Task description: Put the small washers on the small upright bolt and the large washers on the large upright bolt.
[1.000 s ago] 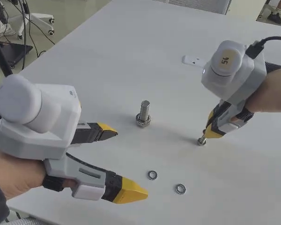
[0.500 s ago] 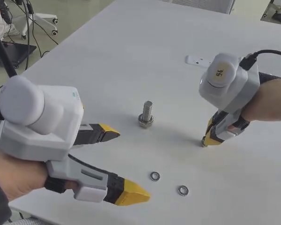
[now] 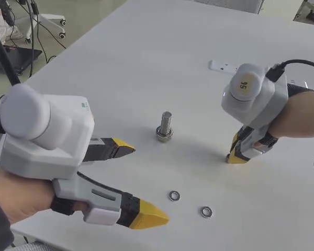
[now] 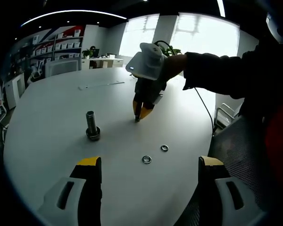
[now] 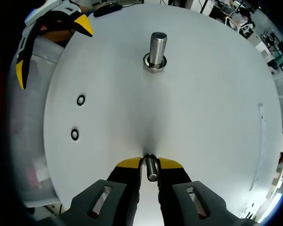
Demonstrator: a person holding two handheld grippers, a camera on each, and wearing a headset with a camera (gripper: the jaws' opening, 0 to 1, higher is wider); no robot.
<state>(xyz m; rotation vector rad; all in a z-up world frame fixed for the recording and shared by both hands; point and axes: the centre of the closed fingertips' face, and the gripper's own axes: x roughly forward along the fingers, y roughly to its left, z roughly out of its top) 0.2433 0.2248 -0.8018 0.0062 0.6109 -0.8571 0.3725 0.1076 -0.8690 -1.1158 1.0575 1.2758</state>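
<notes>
Since the right tool (image 3: pixel 235 157) has dropped over the small bolt (image 5: pixel 151 168) and now pinches it on the table (image 3: pixel 146 63), that bolt looks steadied for the washers (image 3: pixel 174 196) lying loose near the spread left tool (image 3: pixel 146 184).

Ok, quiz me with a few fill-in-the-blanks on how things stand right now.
The right gripper has its fingers shut on the small bolt, while the left gripper has its fingers ____.
____ loose washers lie flat on the table, in front of the left gripper.
The large bolt stands ____ on the table, touched by neither gripper.
Missing words: open; Two; upright.
</notes>
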